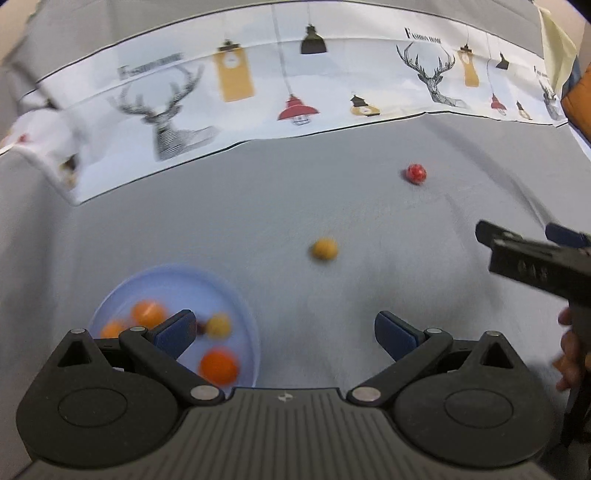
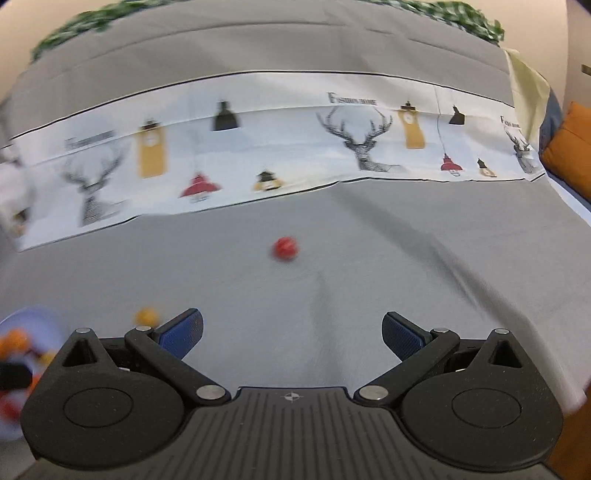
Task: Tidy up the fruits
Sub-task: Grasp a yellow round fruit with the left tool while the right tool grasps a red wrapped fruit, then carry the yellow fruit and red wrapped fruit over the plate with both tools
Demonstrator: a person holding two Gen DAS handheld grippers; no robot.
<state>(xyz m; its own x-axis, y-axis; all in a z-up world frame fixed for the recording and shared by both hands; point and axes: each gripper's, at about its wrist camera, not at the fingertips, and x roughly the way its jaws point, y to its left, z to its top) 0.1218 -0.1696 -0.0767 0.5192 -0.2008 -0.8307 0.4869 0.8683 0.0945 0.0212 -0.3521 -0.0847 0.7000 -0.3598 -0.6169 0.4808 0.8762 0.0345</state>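
A pale blue plate [image 1: 236, 295] on the grey cloth holds several orange and yellow fruits [image 1: 218, 365]. A loose yellow fruit [image 1: 324, 249] lies ahead of my left gripper [image 1: 284, 332], which is open and empty, its left finger over the plate. A red fruit [image 1: 416, 173] lies farther back right. My right gripper [image 2: 291, 332] is open and empty, with the red fruit [image 2: 284, 249] ahead of it and the yellow fruit [image 2: 147, 316] by its left finger. The plate [image 2: 40, 317] shows blurred at left. The right gripper also shows in the left wrist view [image 1: 517, 240].
A white printed cloth strip [image 1: 258, 92] with deer and lamps crosses the grey cloth at the back. An orange cushion [image 2: 572, 147] sits at the far right. A green checked fabric [image 2: 92, 18] lies along the far edge.
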